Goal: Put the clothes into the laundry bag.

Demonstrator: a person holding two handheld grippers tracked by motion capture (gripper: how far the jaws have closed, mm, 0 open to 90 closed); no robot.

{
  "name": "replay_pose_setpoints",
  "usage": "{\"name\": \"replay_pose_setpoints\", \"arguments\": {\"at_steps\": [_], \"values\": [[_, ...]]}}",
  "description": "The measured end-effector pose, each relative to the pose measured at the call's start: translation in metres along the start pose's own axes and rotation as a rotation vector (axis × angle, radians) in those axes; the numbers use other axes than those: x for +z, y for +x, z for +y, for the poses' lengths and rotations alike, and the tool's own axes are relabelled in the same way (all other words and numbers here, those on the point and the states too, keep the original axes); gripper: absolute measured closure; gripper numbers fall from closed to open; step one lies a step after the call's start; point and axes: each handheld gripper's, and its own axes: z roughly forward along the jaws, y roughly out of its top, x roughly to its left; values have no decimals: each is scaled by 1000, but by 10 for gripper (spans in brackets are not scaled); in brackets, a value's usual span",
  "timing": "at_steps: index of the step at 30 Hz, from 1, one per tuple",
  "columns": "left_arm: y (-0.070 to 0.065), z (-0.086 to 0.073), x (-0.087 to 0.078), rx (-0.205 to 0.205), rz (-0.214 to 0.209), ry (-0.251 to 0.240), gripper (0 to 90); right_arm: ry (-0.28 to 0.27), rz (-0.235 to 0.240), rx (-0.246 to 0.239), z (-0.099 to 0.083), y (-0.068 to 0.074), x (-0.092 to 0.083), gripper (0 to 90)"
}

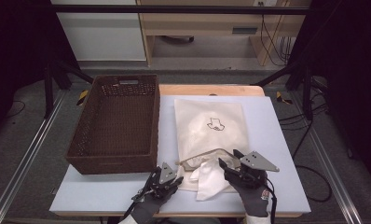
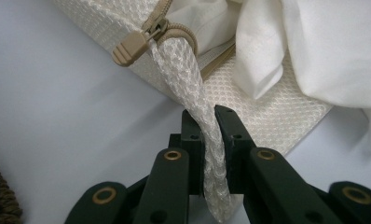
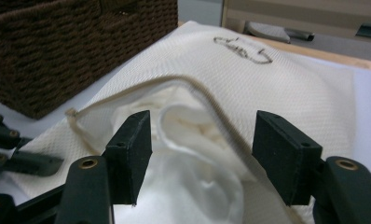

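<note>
A cream mesh laundry bag (image 1: pixel 211 135) with a small dark logo lies flat on the table, its zipped mouth toward me and gaping. A white cloth (image 1: pixel 208 179) spills out of that mouth onto the table. My left gripper (image 2: pixel 210 126) is shut on a pinched fold of the bag's mesh edge, just below the tan zipper pull (image 2: pixel 130 46); from above the left gripper (image 1: pixel 176 179) sits at the bag's near left corner. My right gripper (image 3: pixel 202 154) stands open over the white cloth (image 3: pixel 193 186) at the bag's mouth, with nothing pressed between its pads.
A dark brown woven basket (image 1: pixel 116 121) stands to the left of the bag, close to its edge. The pale blue tabletop (image 1: pixel 277 140) runs right of the bag. Beyond the table are a wooden desk and cables on the floor.
</note>
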Motion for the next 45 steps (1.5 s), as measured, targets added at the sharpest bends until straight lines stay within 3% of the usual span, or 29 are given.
{"name": "replay_pose_setpoints", "arguments": {"at_steps": [7, 12, 15, 17, 23, 29, 32, 37, 41, 44, 45], "values": [[0, 0, 0, -1, -1, 0, 811, 58, 3, 22, -24, -1, -2, 408], [2, 0, 0, -11, -13, -1, 803, 130, 2, 45, -41, -6, 8, 429], [2, 0, 0, -11, -14, -1, 800, 181, 9, 33, -45, -4, 19, 469], [1, 0, 0, -9, -13, 0, 800, 209, 11, 8, -47, -2, 27, 564], [2, 0, 0, -9, -13, 0, 803, 230, 68, -33, -43, 6, 43, 736], [1, 0, 0, -8, -13, 1, 803, 218, 119, -61, -28, 17, 61, 800], [2, 0, 0, -10, -13, 1, 803, 210, 96, -91, -19, 23, 73, 810], [1, 0, 0, -8, -13, 2, 804, 192, 40, -66, -11, 19, 98, 824], [1, 0, 0, -6, -12, 2, 814, 166, -45, -77, -8, 11, 115, 828], [1, 0, 0, -6, -14, 2, 822, 143, -161, -110, -10, 6, 127, 829], [1, 0, 0, -6, -14, 2, 822, 143, -161, -110, -10, 6, 127, 829]]}}
